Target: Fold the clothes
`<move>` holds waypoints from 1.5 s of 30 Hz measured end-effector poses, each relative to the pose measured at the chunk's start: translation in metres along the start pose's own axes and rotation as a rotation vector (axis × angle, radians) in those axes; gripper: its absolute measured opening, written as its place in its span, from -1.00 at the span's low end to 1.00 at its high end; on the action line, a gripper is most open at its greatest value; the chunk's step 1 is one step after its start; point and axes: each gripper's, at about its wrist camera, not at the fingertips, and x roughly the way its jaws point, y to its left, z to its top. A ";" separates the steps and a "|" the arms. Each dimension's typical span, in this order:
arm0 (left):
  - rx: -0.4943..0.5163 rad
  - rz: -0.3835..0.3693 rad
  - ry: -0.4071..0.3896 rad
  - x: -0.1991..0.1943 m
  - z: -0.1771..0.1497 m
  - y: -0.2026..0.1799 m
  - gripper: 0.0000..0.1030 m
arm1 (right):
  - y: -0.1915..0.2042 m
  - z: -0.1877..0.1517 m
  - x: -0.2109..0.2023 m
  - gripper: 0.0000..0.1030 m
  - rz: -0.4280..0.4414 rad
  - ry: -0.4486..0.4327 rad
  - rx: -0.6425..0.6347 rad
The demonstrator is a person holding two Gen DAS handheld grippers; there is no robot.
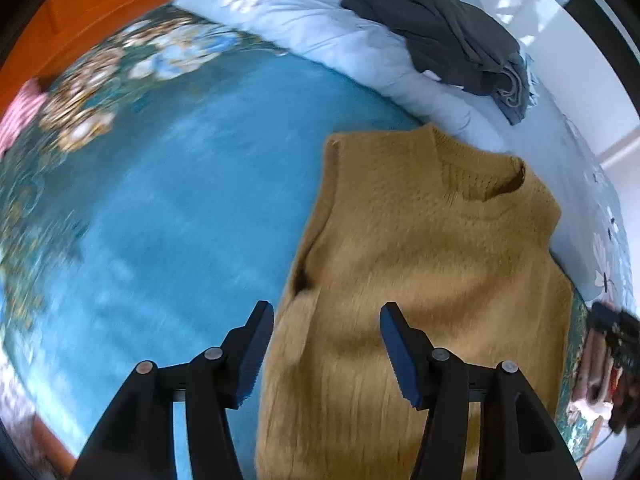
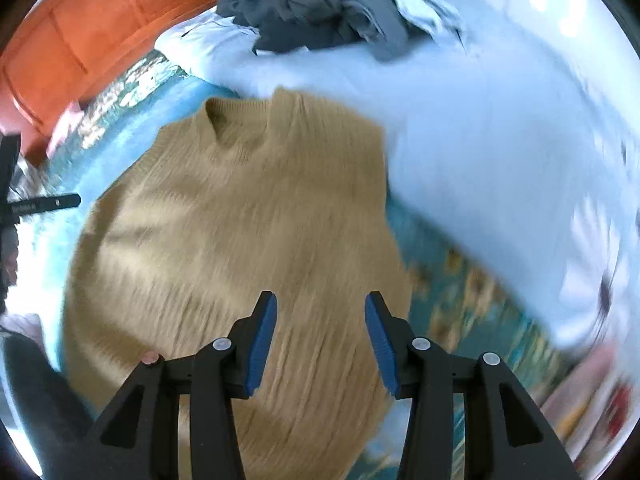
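Observation:
A mustard knitted sleeveless sweater point(image 1: 432, 264) lies flat on a blue bedspread point(image 1: 180, 208), collar toward the far side. My left gripper point(image 1: 326, 316) hovers open over its lower left part, nothing between the blue pads. In the right wrist view the same sweater point(image 2: 248, 216) fills the middle, and my right gripper point(image 2: 320, 304) hangs open above its lower right part. Both views are blurred by motion. The sweater's hem is hidden under the grippers.
A light blue quilt point(image 1: 320, 36) is bunched along the far side, with dark grey clothes point(image 1: 432, 20) piled on it. An orange headboard point(image 2: 80, 40) runs along the back left. The other gripper's black body point(image 2: 24, 208) shows at the left edge.

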 end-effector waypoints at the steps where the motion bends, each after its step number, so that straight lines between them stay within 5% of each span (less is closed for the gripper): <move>1: 0.006 -0.010 -0.003 0.007 0.010 0.001 0.15 | 0.001 0.012 0.006 -0.08 -0.021 -0.011 -0.023; 11: 0.064 -0.028 0.016 0.077 0.084 0.012 0.16 | -0.017 0.111 0.061 -0.07 -0.107 -0.001 -0.049; 27: 0.282 -0.112 0.007 0.125 0.124 -0.009 0.12 | -0.002 0.151 0.112 -0.08 -0.112 0.140 -0.143; 30: 0.324 -0.148 0.041 0.127 0.121 -0.017 0.04 | 0.003 0.149 0.116 -0.13 -0.093 0.155 -0.165; 31: 0.333 -0.144 0.049 0.128 0.120 -0.019 -0.15 | 0.006 0.148 0.117 -0.21 -0.096 0.166 -0.175; 34: 0.327 -0.154 0.054 0.127 0.118 -0.021 -0.68 | 0.007 0.144 0.119 -0.77 -0.141 0.194 -0.194; 45: 0.344 -0.116 -0.101 0.074 0.147 -0.044 -0.74 | -0.010 0.170 0.060 -0.83 -0.217 0.040 -0.124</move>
